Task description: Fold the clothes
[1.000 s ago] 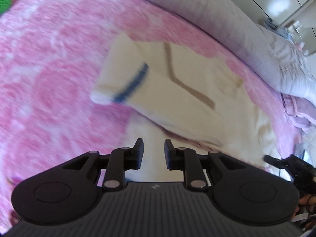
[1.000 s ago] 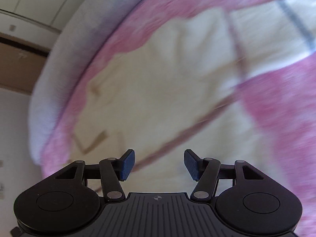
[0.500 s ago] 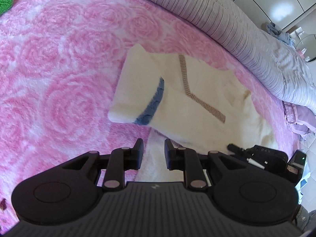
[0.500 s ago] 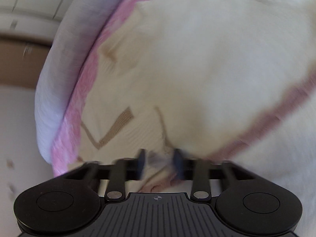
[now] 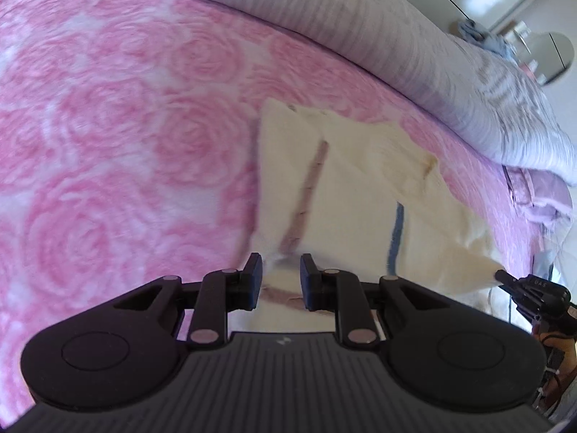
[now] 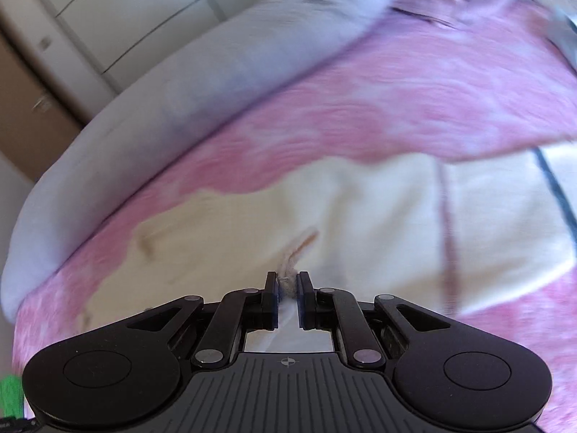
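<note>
Right gripper (image 6: 287, 285): fingers (image 6: 269, 290) drawn nearly together, pinching a gathered tuft of the cream knitted sweater with brown and blue trim (image 6: 378, 223).

Left gripper (image 5: 277, 281): fingers (image 5: 254, 279) set a small gap apart, sweater fabric and its brown band (image 5: 306, 198) lying between them; whether they gripped it could not be told.

Sweater: lay partly folded just ahead of both sets of fingers, its blue stripe (image 5: 396, 234) to the right of the left fingers, one corner lifted by the right gripper.

Handling, judged: soft, light, limp knit; would sag and stretch between holds; best taken at hems, corners or seams, pinching a full fold.

Beneath and beyond: pink rose-patterned fleece blanket (image 5: 108, 144) on the bed; farthest, pale grey striped quilt (image 5: 360, 29).
</note>
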`<action>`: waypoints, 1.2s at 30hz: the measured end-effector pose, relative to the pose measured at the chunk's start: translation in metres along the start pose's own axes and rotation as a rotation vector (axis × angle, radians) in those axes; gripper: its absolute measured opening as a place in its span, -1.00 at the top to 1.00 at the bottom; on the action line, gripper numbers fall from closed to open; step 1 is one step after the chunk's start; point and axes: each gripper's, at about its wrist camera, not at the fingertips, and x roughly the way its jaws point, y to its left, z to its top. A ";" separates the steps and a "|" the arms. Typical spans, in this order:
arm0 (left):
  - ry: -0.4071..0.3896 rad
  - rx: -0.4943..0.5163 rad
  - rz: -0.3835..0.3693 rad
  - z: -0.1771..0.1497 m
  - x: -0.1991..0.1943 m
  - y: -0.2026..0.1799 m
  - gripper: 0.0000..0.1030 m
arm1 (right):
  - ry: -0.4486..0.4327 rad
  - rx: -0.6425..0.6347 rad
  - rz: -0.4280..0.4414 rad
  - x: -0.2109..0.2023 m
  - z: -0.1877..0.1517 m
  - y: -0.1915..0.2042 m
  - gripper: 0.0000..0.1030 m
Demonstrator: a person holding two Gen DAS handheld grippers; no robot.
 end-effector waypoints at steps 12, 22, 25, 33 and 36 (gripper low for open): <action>0.068 0.094 0.052 -0.010 0.024 -0.032 0.67 | 0.129 -0.017 -0.077 0.033 -0.003 -0.033 0.74; 0.211 0.169 0.158 -0.051 0.057 -0.054 0.67 | 0.183 -0.028 -0.123 -0.002 -0.014 -0.064 0.31; 0.222 0.175 0.167 -0.062 0.048 -0.066 0.67 | 0.159 0.075 -0.124 -0.039 -0.012 -0.097 0.28; 0.205 0.208 0.176 -0.069 0.042 -0.117 0.64 | 0.112 0.324 -0.184 -0.104 0.010 -0.209 0.27; 0.189 0.222 0.171 -0.068 0.043 -0.136 0.63 | 0.033 0.510 -0.107 -0.112 0.017 -0.264 0.27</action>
